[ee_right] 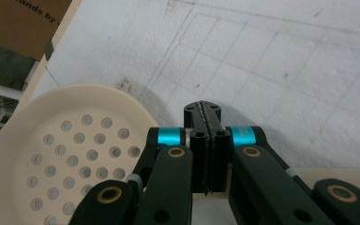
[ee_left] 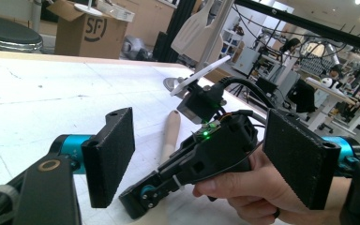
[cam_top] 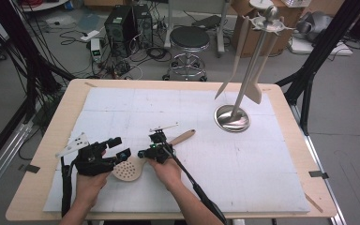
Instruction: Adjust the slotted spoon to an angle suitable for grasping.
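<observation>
Skimmer [cam_top: 132, 168]: one, cream, perforated, flat on white mat [cam_top: 243, 154] between both grippers, handle angled toward utensil stand [cam_top: 243, 70]. Left gripper [cam_top: 115, 148]: jaws wide open, empty, beside perforated bowl. Right gripper [cam_top: 148, 152]: jaws shut, empty, above handle neck. Open right jaws, straddle handle, clamp squarely. Count: two grippers, one stand, two hanging utensils.

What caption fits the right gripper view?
Shut right tool above the white mat, beside a perforated cream skimmer.
</observation>
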